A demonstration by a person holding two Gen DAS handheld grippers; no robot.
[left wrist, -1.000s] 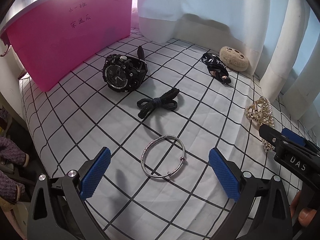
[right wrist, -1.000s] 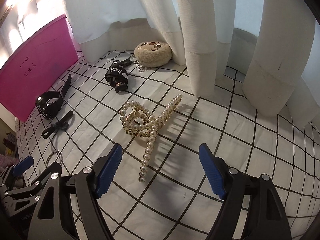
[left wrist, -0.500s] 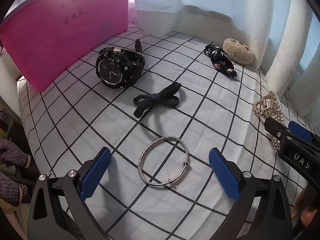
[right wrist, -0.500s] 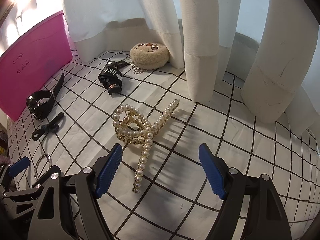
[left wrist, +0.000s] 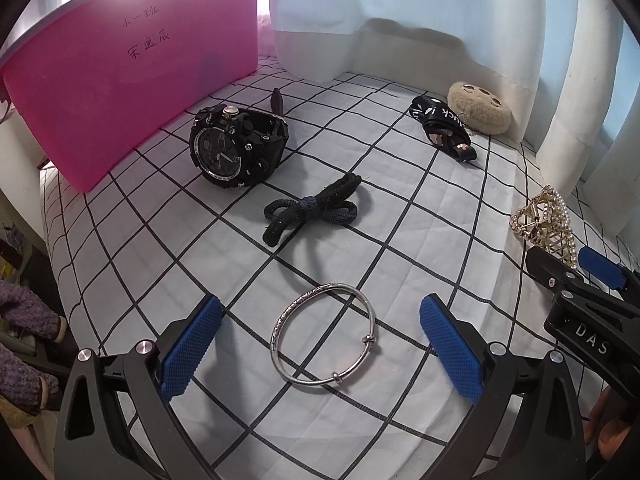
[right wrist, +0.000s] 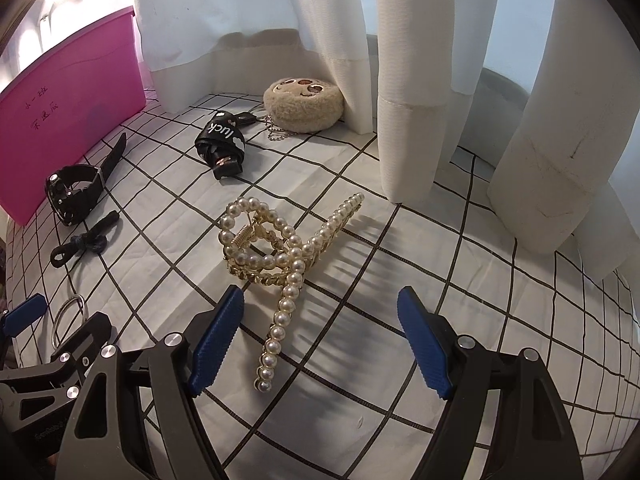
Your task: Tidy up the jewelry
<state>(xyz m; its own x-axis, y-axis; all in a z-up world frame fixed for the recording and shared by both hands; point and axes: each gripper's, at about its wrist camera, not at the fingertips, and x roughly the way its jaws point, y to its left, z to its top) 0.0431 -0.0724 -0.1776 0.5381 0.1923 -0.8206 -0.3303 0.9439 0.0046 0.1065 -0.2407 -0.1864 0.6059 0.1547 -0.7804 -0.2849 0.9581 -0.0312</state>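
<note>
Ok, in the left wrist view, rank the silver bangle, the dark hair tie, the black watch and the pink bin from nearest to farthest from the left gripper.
1. Silver bangle, between the open left gripper fingers.
2. Dark hair tie, just beyond, centre.
3. Black watch, farther, left of centre.
4. Pink bin, back left.

A counter under a white grid cloth [left wrist: 400, 200] carries a pink box [left wrist: 120, 80] upper left, a watch [left wrist: 236, 152], hair tie [left wrist: 312, 210], bangle [left wrist: 324, 336], strap [left wrist: 442, 126], plush pouch [left wrist: 478, 108] and pearl clip [right wrist: 280, 252].

Pearl hair claw [right wrist: 276, 248] nearer right hand-held gripper [right wrist: 320, 340].
</note>
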